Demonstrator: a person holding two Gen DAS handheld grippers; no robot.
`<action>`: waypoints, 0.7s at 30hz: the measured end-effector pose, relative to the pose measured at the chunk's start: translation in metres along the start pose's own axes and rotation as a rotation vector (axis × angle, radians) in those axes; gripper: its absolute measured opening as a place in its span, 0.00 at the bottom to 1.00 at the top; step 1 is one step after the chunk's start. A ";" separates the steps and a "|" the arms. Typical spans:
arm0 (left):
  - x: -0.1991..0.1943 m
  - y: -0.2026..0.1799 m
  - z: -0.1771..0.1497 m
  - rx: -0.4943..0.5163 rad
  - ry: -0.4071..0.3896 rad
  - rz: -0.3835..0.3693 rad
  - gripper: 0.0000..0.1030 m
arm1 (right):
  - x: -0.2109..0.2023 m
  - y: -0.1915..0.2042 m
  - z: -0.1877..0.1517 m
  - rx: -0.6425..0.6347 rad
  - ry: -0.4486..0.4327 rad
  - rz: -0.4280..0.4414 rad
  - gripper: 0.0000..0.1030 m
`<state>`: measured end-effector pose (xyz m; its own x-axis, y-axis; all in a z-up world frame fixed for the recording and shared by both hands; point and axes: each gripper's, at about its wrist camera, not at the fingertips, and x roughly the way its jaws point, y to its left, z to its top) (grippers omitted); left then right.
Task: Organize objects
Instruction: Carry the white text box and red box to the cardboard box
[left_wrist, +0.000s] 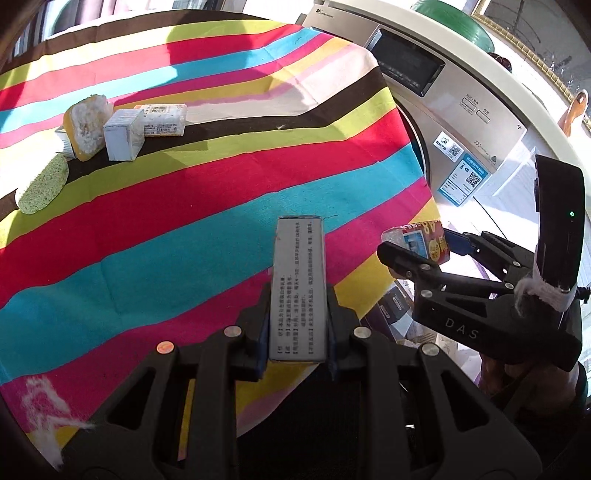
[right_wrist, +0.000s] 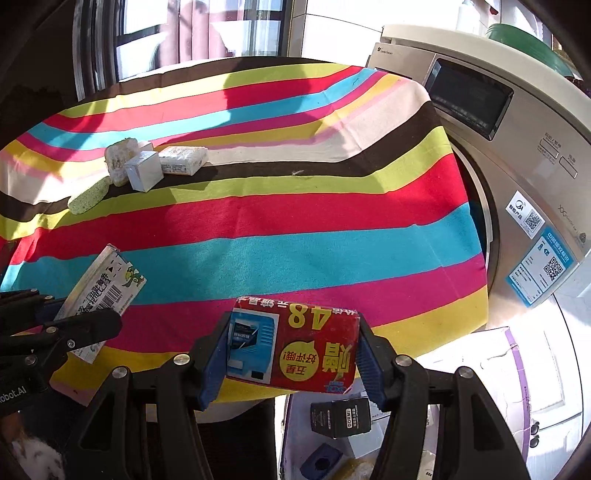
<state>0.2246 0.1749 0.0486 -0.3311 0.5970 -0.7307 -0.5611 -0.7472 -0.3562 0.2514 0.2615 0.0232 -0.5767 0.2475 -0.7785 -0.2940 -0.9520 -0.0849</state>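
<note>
My left gripper (left_wrist: 298, 326) is shut on a long grey printed box (left_wrist: 298, 280), held over the near side of the striped tablecloth (left_wrist: 184, 229). My right gripper (right_wrist: 293, 350) is shut on a red and blue packet (right_wrist: 295, 347) just off the table's near right corner. In the left wrist view that packet (left_wrist: 417, 242) shows at the right. At the far left of the table lie a yellow-backed sponge (left_wrist: 86, 127), a small white box (left_wrist: 123, 134), a white wrapped pack (left_wrist: 164, 120) and a green speckled oval pad (left_wrist: 42, 190).
A front-loading washing machine (right_wrist: 517, 147) stands close against the table's right side, with a green basin (left_wrist: 454, 22) on top. Below the right gripper, an open carton (right_wrist: 498, 354) on the floor holds a black box (right_wrist: 341, 417) and other small items.
</note>
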 end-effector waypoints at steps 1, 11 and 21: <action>0.004 -0.007 0.001 0.009 0.010 -0.016 0.27 | 0.000 -0.007 -0.003 0.012 0.005 -0.008 0.60; 0.037 -0.074 -0.003 0.125 0.104 -0.151 0.27 | -0.003 -0.094 -0.041 0.182 0.056 -0.124 0.60; 0.060 -0.116 -0.015 0.200 0.207 -0.274 0.30 | -0.008 -0.136 -0.057 0.265 0.067 -0.212 0.60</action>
<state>0.2814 0.2930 0.0369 -0.0002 0.6795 -0.7336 -0.7508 -0.4847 -0.4488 0.3396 0.3784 0.0052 -0.4330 0.4140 -0.8007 -0.5949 -0.7986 -0.0912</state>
